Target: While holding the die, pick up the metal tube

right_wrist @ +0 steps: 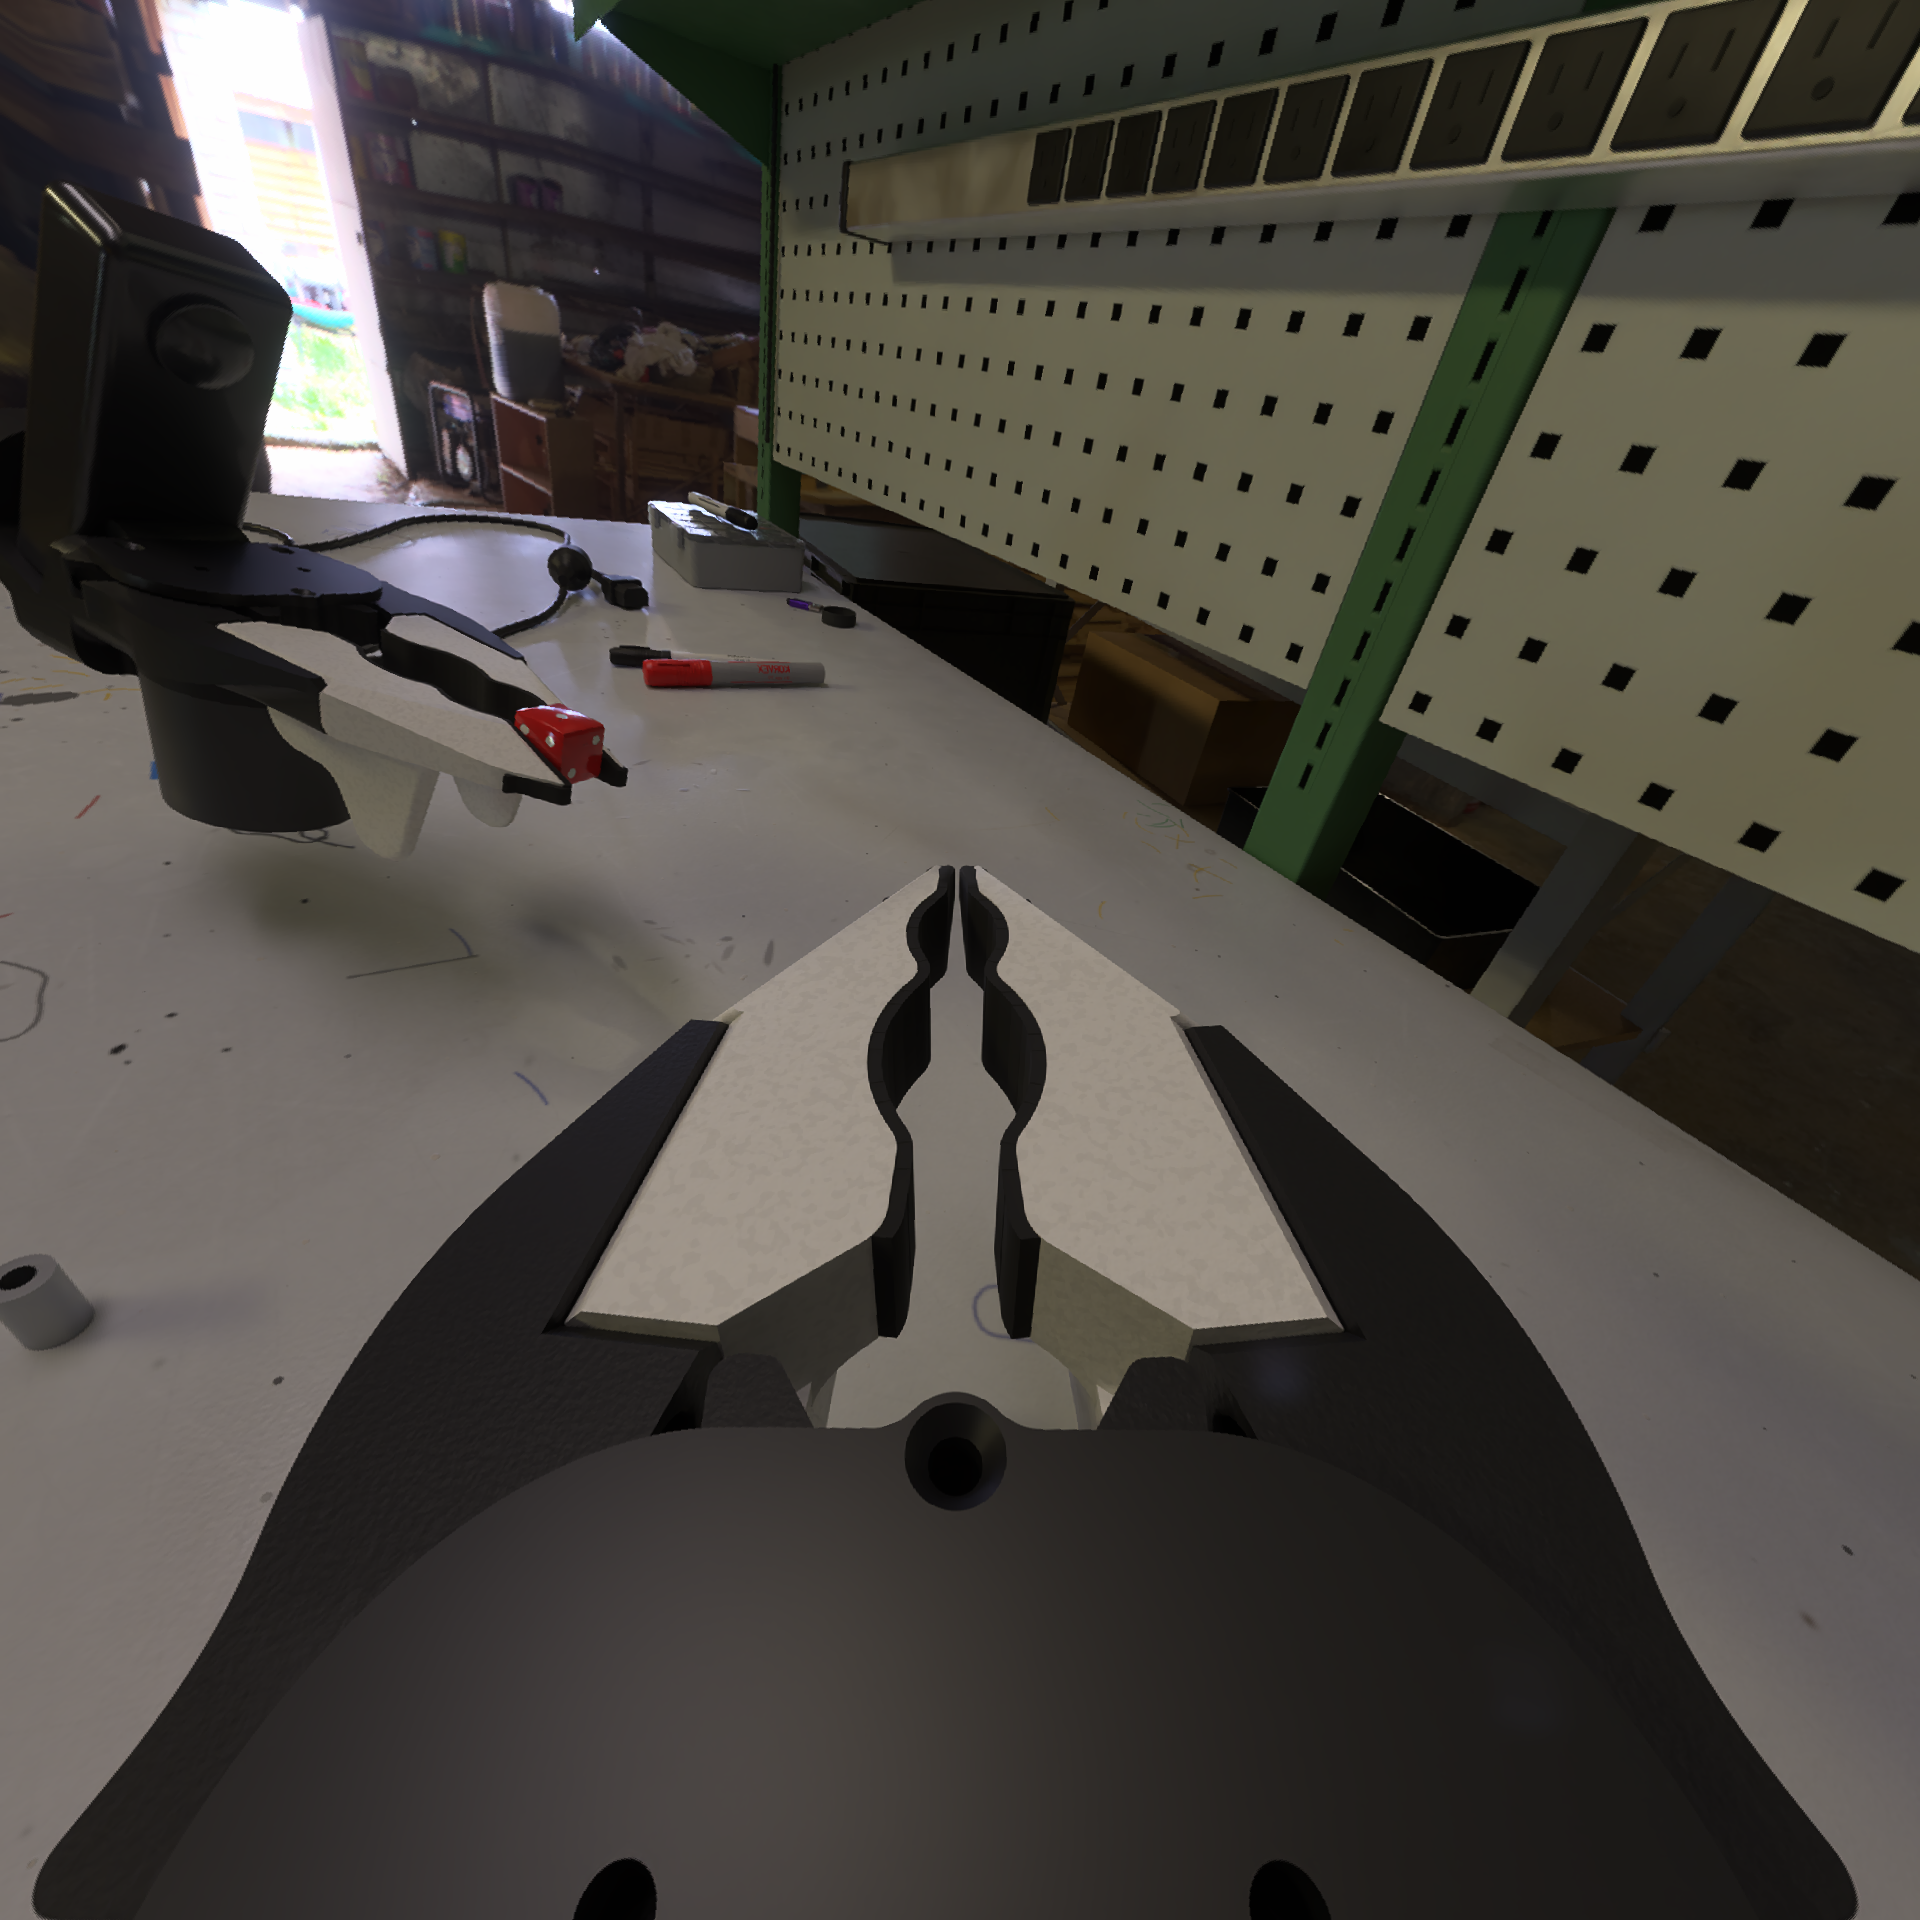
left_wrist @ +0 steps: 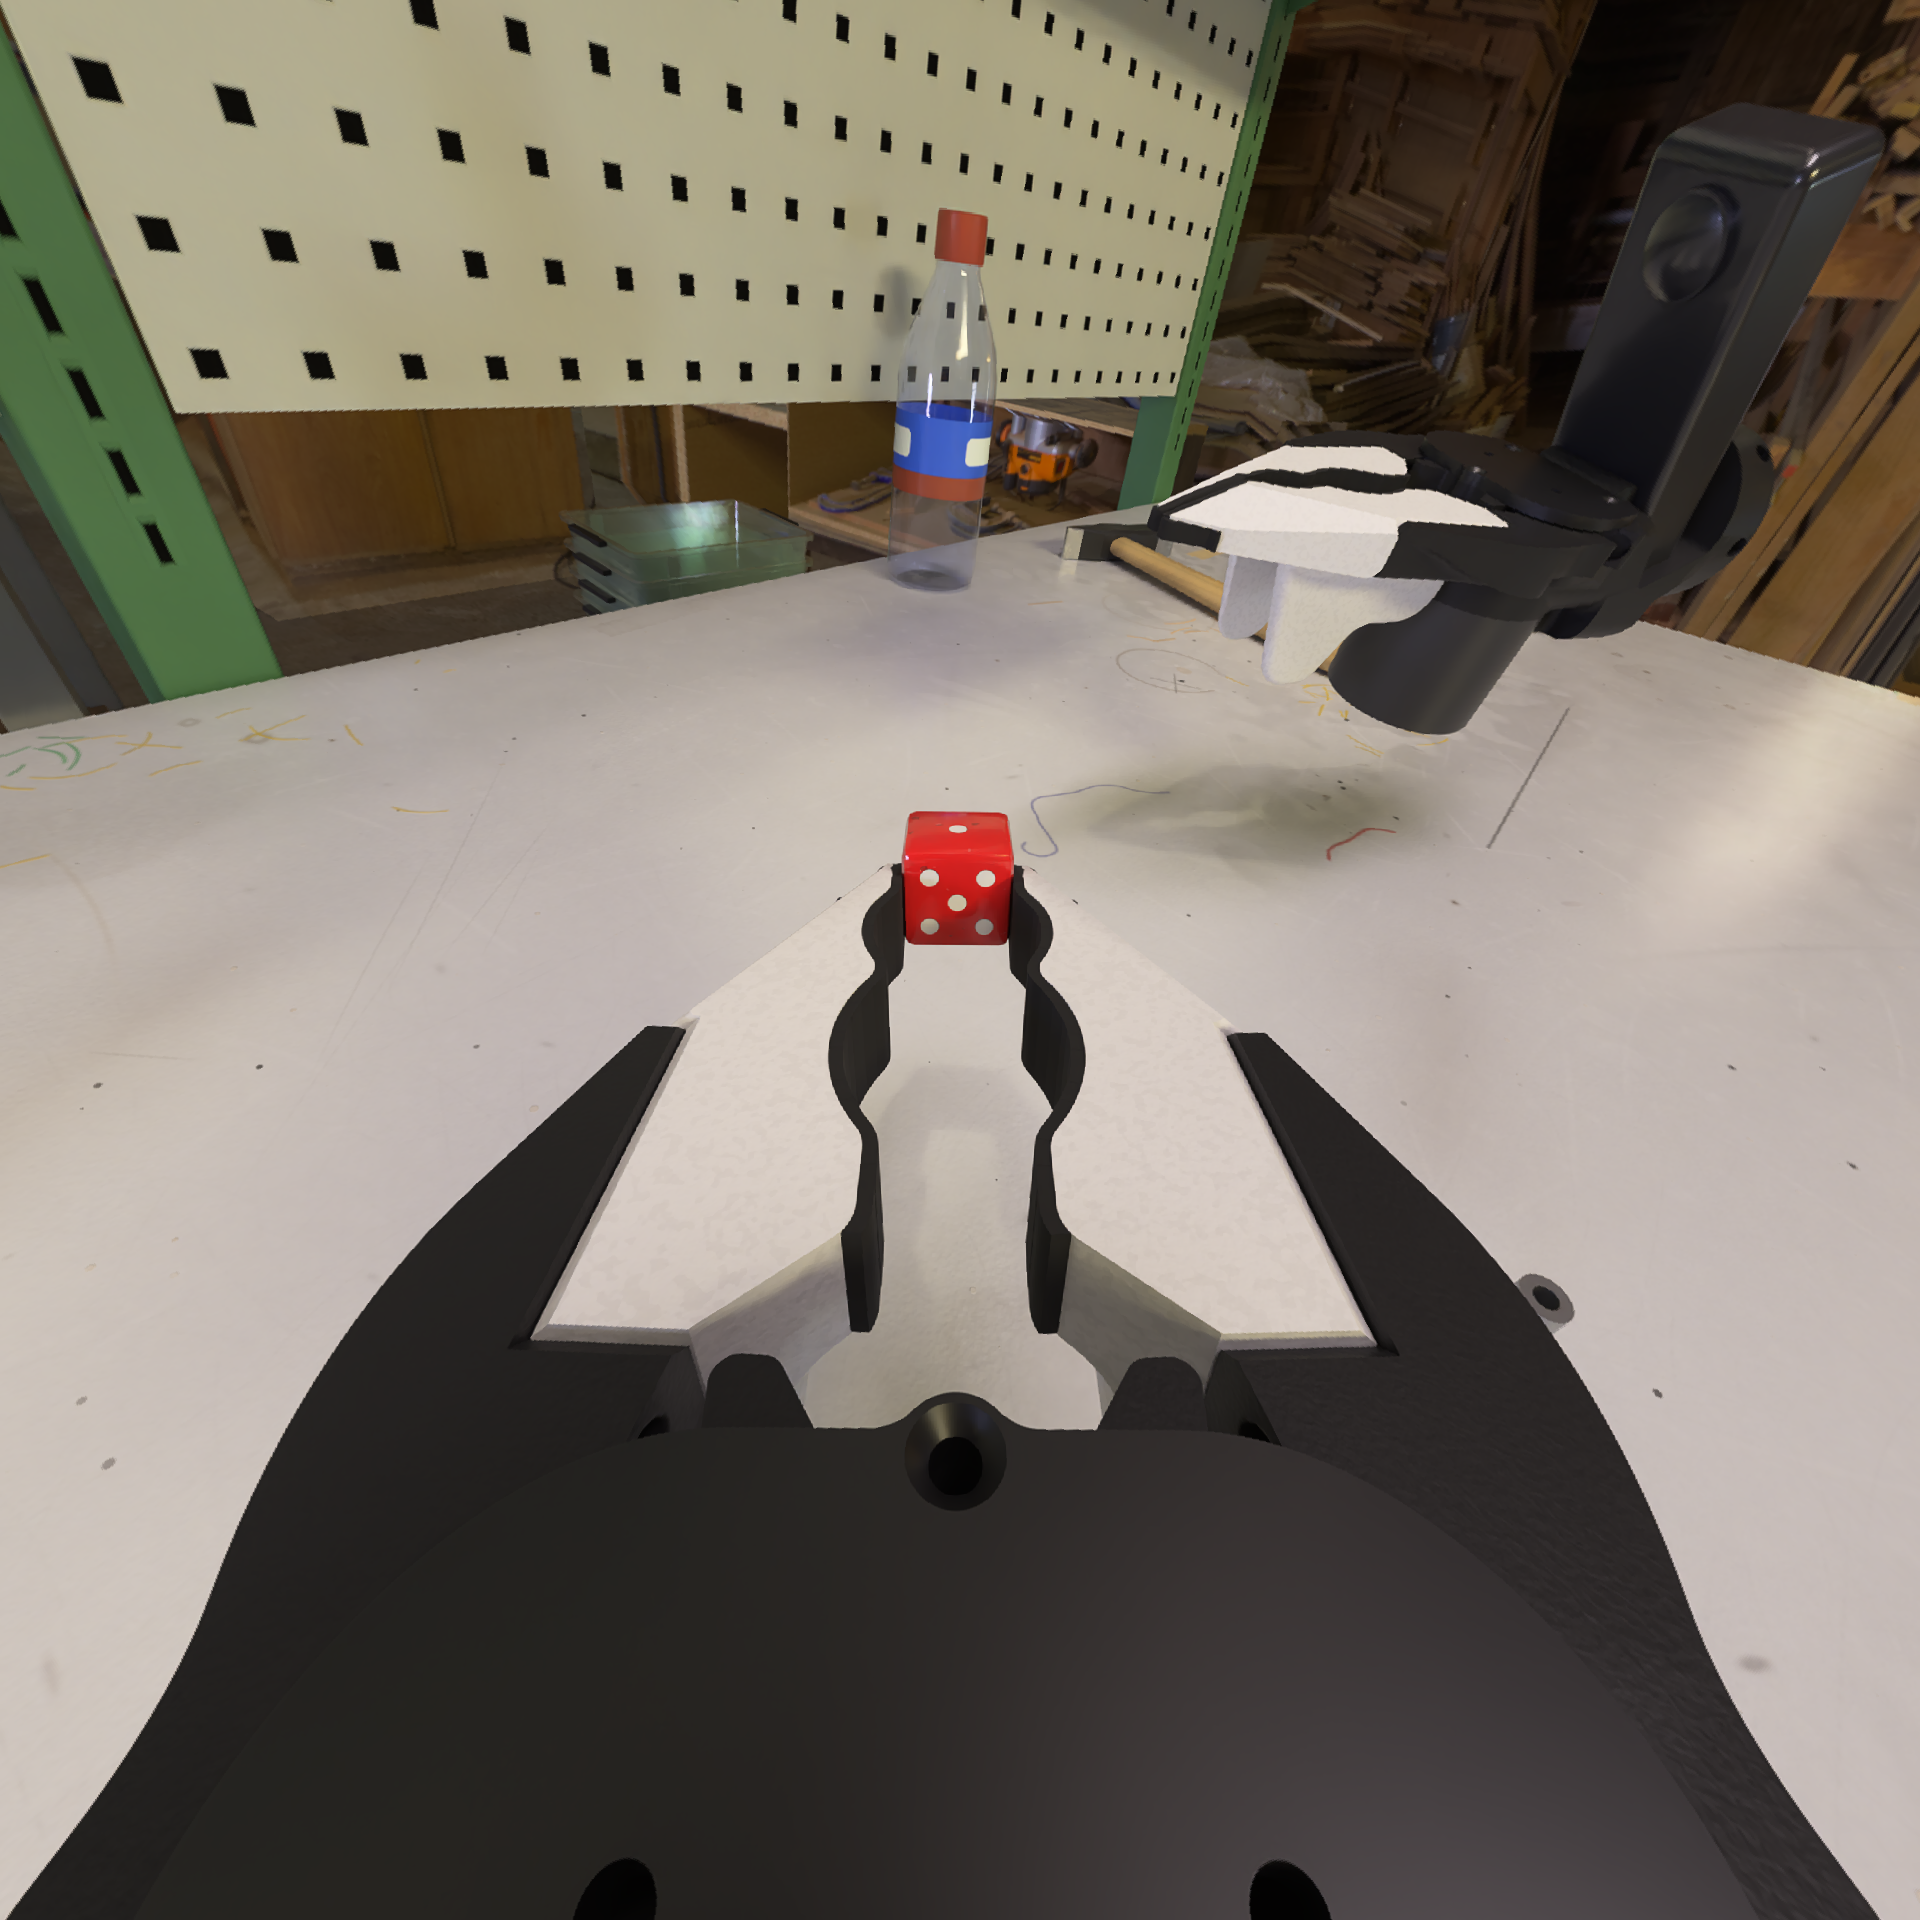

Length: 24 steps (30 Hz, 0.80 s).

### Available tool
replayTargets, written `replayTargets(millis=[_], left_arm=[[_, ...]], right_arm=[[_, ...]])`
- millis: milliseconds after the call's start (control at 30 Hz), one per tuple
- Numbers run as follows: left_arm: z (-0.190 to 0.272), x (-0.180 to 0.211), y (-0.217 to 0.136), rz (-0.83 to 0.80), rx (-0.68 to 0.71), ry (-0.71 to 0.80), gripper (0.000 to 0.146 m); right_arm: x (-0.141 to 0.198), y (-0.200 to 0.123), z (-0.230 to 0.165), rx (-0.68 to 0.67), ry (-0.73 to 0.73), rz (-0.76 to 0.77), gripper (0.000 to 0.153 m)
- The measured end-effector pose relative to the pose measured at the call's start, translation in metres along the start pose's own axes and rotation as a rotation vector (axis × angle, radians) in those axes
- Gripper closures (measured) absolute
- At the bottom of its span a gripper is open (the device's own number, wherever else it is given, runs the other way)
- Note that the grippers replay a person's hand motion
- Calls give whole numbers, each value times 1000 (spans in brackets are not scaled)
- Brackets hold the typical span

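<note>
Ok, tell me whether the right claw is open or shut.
Shut and empty. In its own view the right claw has its fingertips nearly touching with nothing between them; the metal tube lies on the table off to its left.

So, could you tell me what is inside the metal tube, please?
The tube lies on the table; its open end shows only a dark bore. Anything deeper is hidden.
</note>
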<state>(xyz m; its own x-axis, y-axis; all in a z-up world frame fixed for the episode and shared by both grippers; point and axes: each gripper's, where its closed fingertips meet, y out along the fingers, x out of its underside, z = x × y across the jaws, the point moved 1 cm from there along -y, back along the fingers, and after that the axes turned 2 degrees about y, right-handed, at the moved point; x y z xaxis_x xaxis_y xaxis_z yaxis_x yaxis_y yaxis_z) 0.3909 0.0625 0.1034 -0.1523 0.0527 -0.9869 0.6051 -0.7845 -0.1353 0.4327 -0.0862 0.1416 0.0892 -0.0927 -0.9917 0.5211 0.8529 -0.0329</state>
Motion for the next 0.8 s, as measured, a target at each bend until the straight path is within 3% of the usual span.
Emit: replayTargets(millis=[800], left_arm=[[0,0,0,-1,-1,-1,127]], right_arm=[[4,3,-2,-7,-6,-24,152]])
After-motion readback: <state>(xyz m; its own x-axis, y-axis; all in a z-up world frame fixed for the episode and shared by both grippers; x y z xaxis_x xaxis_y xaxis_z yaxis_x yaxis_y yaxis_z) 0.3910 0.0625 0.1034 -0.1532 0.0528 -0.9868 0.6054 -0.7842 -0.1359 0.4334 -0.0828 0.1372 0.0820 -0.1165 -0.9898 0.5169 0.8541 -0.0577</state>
